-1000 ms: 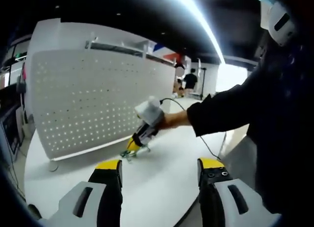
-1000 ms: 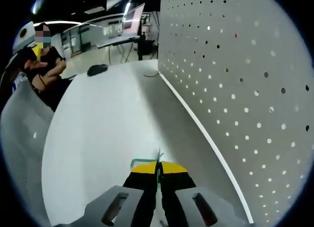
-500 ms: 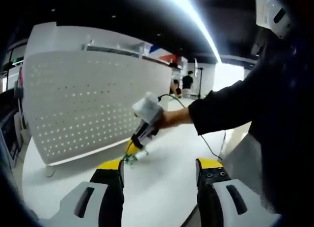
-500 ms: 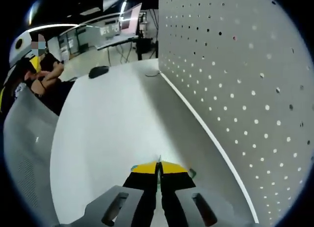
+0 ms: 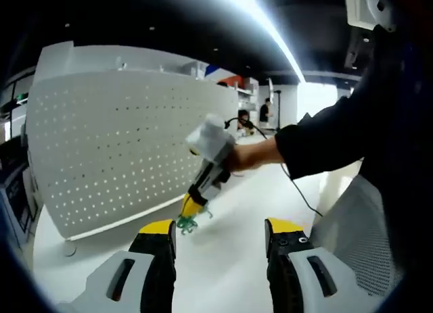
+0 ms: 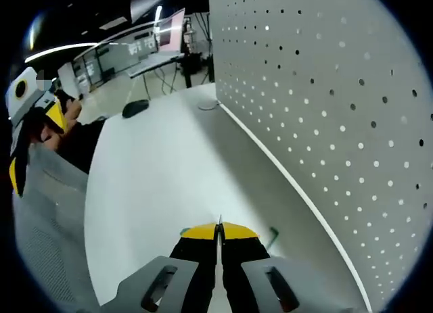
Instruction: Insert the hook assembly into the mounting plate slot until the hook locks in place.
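The white pegboard mounting plate (image 5: 122, 151) stands upright on the white table (image 5: 230, 259). In the left gripper view my left gripper (image 5: 222, 226) is open, with nothing between its yellow-tipped jaws. Just past them, a person's hand holds my right gripper (image 5: 191, 207), pointing down and shut on the small green hook assembly (image 5: 186, 223) close to the tabletop in front of the plate. In the right gripper view my right gripper (image 6: 218, 229) is shut, with green parts of the hook assembly (image 6: 272, 234) sticking out beside its tips. The pegboard mounting plate (image 6: 325, 110) runs along the right.
A dark computer mouse (image 6: 135, 108) and a small round disc (image 6: 206, 105) lie at the table's far end. A grey mesh chair back (image 6: 47, 218) stands at the left, by a person (image 6: 71, 127). Desks with a monitor (image 6: 169, 29) stand behind.
My right gripper has tipped more upright and shifted a little right with the hook in it. Both views have shifted with the hands.
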Demonstrator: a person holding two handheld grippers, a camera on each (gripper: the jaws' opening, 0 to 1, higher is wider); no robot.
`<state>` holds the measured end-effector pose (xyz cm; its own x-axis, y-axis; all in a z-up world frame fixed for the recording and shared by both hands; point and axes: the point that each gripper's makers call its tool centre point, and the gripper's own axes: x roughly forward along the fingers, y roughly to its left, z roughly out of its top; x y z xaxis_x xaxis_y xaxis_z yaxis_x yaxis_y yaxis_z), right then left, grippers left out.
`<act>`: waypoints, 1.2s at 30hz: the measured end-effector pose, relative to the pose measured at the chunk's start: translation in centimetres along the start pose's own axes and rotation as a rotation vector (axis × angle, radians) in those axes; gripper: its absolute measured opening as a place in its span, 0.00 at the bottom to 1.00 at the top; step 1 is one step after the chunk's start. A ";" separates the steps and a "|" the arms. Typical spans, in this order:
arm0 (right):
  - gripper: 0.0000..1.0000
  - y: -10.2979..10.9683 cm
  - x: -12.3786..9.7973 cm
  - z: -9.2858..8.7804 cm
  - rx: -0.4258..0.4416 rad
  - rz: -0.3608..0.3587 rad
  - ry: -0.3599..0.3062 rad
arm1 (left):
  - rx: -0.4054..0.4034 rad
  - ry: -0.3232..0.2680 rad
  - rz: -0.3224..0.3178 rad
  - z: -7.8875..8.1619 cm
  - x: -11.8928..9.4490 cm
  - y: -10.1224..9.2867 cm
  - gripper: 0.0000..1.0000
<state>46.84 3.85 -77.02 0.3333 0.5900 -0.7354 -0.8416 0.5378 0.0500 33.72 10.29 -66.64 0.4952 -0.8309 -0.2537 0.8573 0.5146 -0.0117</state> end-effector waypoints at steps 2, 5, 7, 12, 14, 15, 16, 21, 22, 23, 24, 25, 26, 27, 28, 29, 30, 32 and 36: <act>0.00 0.4 -0.3 0.1 0.010 0.005 0.000 | 0.017 0.003 0.004 -0.1 0.3 0.2 0.50; 0.00 0.9 -0.6 0.3 0.020 0.014 -0.004 | 0.065 0.001 0.012 -0.1 0.8 0.5 0.46; 0.00 1.3 -0.9 0.6 0.032 0.023 -0.012 | 0.083 -0.005 0.026 -0.3 1.1 0.9 0.41; 0.00 2.5 -1.5 1.3 0.054 0.045 -0.031 | 0.140 0.007 0.060 -1.1 1.8 1.5 0.34; 0.00 2.9 -1.7 1.5 0.061 0.053 -0.039 | 0.154 0.016 0.065 -1.4 2.0 1.6 0.34; 0.00 3.1 -1.8 1.6 0.062 0.055 -0.042 | 0.184 0.029 0.070 -1.6 2.2 1.7 0.34; 0.00 3.2 -1.9 1.7 0.062 0.057 -0.045 | 0.218 0.041 0.079 -1.6 2.2 1.9 0.34; 0.00 4.0 -2.3 2.1 0.103 0.088 -0.065 | 0.303 0.061 0.104 -1.7 2.8 2.3 0.33; 0.00 4.2 -2.4 2.3 0.112 0.096 -0.072 | 0.321 0.065 0.110 -1.7 3.0 2.4 0.33; 0.00 4.3 -2.4 2.3 0.114 0.098 -0.075 | 0.324 0.066 0.112 -1.8 3.1 2.4 0.33; 0.00 4.4 -2.5 2.4 0.117 0.102 -0.078 | 0.335 0.067 0.113 -1.8 3.2 2.5 0.32; 0.00 4.5 -2.6 2.4 0.116 0.104 -0.077 | 0.345 0.074 0.111 -2.0 3.4 2.5 0.32; 0.00 4.7 -2.6 2.4 0.117 0.106 -0.075 | 0.353 0.081 0.109 -2.2 3.5 2.5 0.32; 0.00 4.8 -2.7 2.4 0.118 0.110 -0.073 | 0.361 0.083 0.105 -2.3 3.6 2.5 0.31; 0.00 4.9 -2.8 2.5 0.119 0.113 -0.073 | 0.365 0.086 0.105 -2.4 3.7 2.5 0.31; 0.00 5.1 -2.8 2.5 0.121 0.118 -0.076 | 0.367 0.091 0.102 -2.5 3.8 2.5 0.31; 0.00 5.3 -3.0 2.7 0.130 0.128 -0.080 | 0.367 0.095 0.102 -2.6 3.9 2.6 0.30; 0.00 5.6 -3.2 2.9 0.143 0.138 -0.088 | 0.370 0.098 0.100 -2.7 4.0 2.6 0.30; 0.00 5.9 -3.5 3.3 0.178 0.149 -0.096 | 0.392 0.108 0.096 -2.9 4.2 2.5 0.28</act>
<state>42.15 6.97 -71.90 0.2570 0.7204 -0.6441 -0.7991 0.5332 0.2776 37.57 8.70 -70.52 0.5762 -0.7450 -0.3360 0.8065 0.4519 0.3812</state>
